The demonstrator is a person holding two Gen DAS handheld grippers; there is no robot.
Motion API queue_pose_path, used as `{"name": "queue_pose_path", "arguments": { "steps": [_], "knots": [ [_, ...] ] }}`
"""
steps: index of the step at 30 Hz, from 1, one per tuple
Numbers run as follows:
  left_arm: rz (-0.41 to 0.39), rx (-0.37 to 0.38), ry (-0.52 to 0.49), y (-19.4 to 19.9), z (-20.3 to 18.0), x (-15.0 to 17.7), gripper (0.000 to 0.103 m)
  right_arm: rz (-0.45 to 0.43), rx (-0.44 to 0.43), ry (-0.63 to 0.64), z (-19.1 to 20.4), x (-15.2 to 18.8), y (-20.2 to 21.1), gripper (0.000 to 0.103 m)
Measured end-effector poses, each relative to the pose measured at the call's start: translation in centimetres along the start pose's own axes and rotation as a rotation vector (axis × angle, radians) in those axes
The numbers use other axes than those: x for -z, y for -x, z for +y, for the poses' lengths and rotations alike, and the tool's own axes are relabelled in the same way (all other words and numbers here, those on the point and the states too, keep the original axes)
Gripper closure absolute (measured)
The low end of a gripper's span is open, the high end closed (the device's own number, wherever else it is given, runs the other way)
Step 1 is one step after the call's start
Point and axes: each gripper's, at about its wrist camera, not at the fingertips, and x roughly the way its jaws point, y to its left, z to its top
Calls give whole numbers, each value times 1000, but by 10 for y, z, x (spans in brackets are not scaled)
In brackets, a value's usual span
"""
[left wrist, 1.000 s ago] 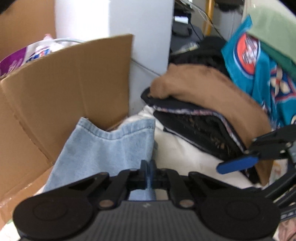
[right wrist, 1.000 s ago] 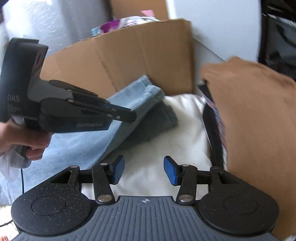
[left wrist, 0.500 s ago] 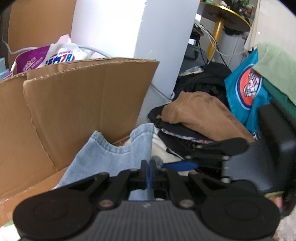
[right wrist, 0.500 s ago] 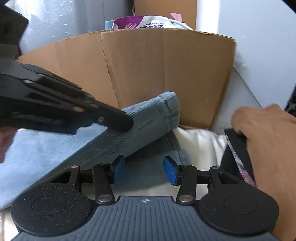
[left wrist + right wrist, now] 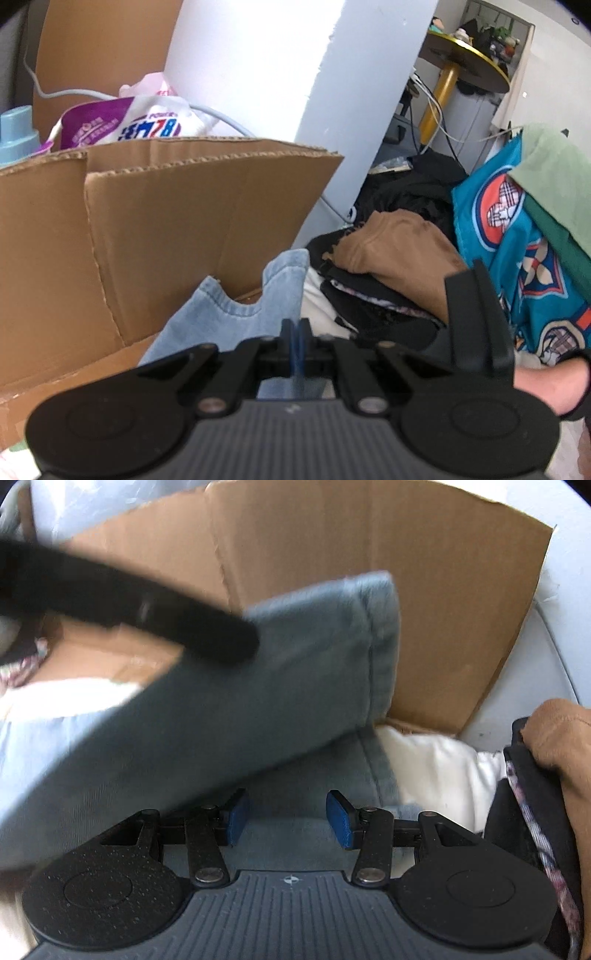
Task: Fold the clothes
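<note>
Denim garment [image 5: 236,325], light blue, was pinched by the left gripper [image 5: 295,347]: pads fully together with a fold of cloth between them, hem end raised against the cardboard box [image 5: 166,229] on the far left. From the right wrist view the same denim [image 5: 258,701] draped as a thick band from the left gripper's fingers [image 5: 221,638] down toward the near left, with a lower layer lying on the white bedding [image 5: 436,768].

Right gripper [image 5: 286,818] stood about half open, nothing between the pads, poised just over the lower denim layer. Not gripping.

Handling judgement: medium-weight cloth, soft but with body, so it will hold a crease better than thin knit and sag under its own weight when lifted from one point. Not slippery, not fragile. Stitched hem [image 5: 376,657] is the stiffest, thickest part and the best place to bite, at a corner so the edge pulls straight. A mid-panel grab would likely bunch the fabric.

Folded stack with brown garment [image 5: 399,251] on top sat to the right, close by; swing of the denim could snag it.
</note>
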Motion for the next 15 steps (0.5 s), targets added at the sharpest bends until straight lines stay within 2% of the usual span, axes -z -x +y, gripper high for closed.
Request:
{"name": "queue_pose_path", "arguments": {
  "steps": [7, 15],
  "knots": [
    [7, 0, -11, -1, -3, -6, 101, 50, 31, 35, 0, 21, 19, 50],
    [52, 2, -31, -13, -13, 1, 101, 76, 46, -52, -14, 51, 32, 50]
  ]
}}
